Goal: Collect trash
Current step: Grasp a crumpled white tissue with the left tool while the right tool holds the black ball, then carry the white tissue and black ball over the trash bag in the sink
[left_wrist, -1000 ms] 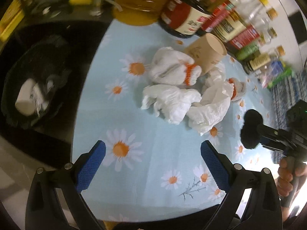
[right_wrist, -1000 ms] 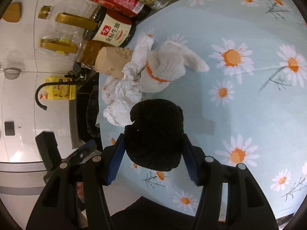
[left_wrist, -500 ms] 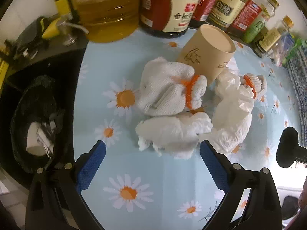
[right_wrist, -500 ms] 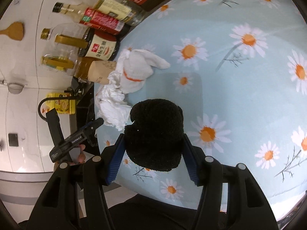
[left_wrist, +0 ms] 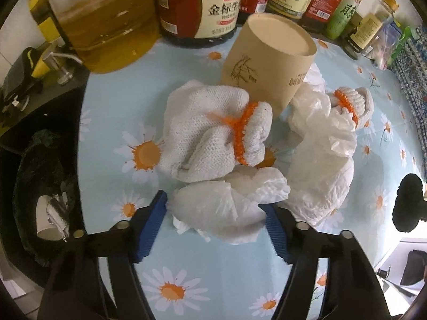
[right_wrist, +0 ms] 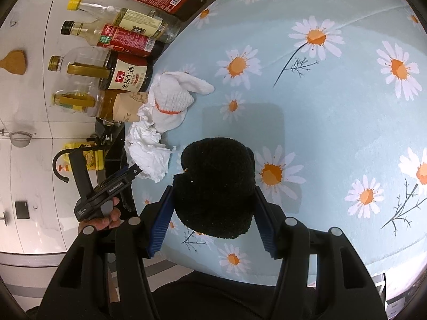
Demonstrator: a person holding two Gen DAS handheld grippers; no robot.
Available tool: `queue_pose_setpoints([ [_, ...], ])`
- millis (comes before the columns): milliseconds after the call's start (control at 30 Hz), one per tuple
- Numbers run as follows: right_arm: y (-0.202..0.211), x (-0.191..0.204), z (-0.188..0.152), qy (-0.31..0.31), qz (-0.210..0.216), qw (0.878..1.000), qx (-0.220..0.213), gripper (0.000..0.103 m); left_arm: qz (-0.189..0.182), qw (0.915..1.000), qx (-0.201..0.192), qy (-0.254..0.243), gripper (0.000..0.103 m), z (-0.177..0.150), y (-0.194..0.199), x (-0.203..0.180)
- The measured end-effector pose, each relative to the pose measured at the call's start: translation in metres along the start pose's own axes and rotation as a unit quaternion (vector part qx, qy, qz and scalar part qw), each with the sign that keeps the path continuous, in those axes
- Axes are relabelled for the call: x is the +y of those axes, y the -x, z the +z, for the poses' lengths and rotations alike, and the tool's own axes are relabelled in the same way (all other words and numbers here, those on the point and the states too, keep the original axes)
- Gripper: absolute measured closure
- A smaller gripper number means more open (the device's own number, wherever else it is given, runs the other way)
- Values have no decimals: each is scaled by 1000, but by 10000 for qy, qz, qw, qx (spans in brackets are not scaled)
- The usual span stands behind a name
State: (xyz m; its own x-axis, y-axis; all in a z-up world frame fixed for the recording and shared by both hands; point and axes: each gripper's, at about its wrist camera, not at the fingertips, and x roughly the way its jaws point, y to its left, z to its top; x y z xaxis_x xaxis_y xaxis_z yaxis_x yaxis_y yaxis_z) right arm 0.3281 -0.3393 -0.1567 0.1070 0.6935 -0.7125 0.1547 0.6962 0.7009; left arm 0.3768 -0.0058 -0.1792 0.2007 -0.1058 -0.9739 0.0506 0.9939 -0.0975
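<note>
Daisy-print blue cloth (left_wrist: 112, 112) covers the table, with a row of sauce and oil bottles (left_wrist: 202, 2) lined up along the far edge. Down comes the left gripper (left_wrist: 214, 220), pointing steeply at the cloth, and its jaws are closing with the crumpled white tissue (left_wrist: 221, 210) right between the blue pads; the paper fills the gap and both pads look to be touching it. Just beyond that tissue lies a balled white knitted glove with an orange cuff (left_wrist: 213, 130), and behind it a brown paper cup (left_wrist: 267, 58) leans against the pile. To the right, a bigger wad of white paper (left_wrist: 323, 165) curls around a second orange-cuffed glove (left_wrist: 352, 104). Off the table's left edge, lower down, a black-lined bin (left_wrist: 40, 176) already has a white cup in it. Over on the right side, the right gripper (right_wrist: 213, 200) is clamped on a black fuzzy lump (right_wrist: 216, 186), held above the cloth, near the table's near edge. From that view a hand (right_wrist: 104, 217) grips the left tool's handle.
</note>
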Motion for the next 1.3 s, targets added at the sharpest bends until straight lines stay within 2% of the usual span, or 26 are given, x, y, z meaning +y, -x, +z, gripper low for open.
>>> queue_pose_setpoints([
  [267,-3,0,-2,22,21,10000,45,45,-160,9999,-41,36,63,-5,-2,2],
  [367,-3,3,-2,81,19,9999,71,45,-192,9997,-109,120,67,-7,2,6],
  [633,-5,11,-1,257,60,9996,119,45,-253,9991,-237,241,69,-17,16,12],
  [933,-21,33,-2,584,110,9974,417,45,-273,9980,-302,479,69,-37,40,25],
  [1300,-72,86,-16,1024,100,9897,991,45,-303,9967,-280,694,69,-60,64,59],
])
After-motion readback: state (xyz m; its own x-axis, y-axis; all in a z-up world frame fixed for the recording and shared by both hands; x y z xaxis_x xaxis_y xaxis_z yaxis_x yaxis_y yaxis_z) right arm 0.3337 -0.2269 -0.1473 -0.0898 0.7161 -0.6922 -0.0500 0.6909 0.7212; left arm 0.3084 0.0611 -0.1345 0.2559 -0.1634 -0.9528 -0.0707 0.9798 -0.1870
